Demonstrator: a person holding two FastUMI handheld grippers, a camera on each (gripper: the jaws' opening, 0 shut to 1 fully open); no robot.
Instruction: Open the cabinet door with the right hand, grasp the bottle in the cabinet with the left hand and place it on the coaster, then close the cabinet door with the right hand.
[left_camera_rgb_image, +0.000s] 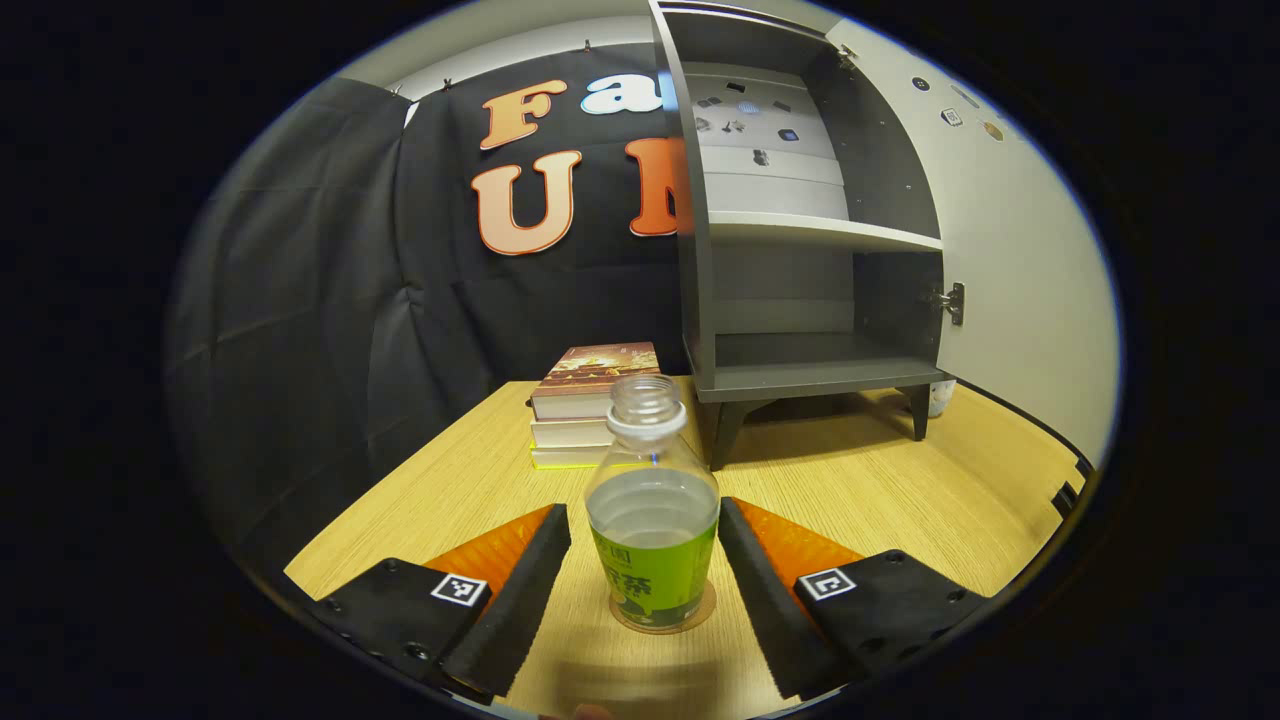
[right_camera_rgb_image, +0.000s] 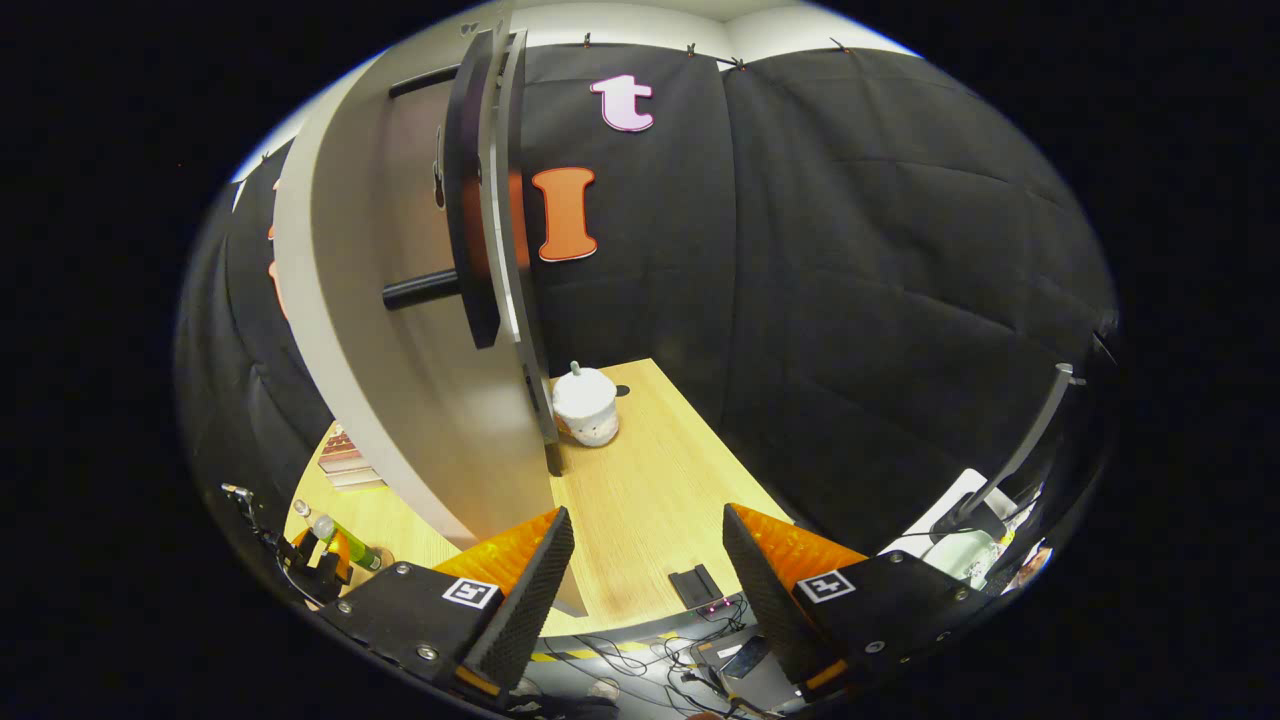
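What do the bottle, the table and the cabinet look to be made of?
Bottle: clear, probably plastic, see-through above a glossy green label.
Table: light wood or laminate, visible grain.
Cabinet: likely matt grey painted board, flat panels with no grain.

Uncapped bottle (left_camera_rgb_image: 652, 510) upright on coaster (left_camera_rgb_image: 704, 617)

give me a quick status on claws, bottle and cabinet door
Left claw open, straddling bottle standing on coaster. Right claw open, empty, off the open cabinet door. Nothing blocking the door.

Left tongs (left_camera_rgb_image: 645, 560), right tongs (right_camera_rgb_image: 648, 560): black screw-studded mounts, square black-and-white marker tags, ribbed wedge-shaped fingers.
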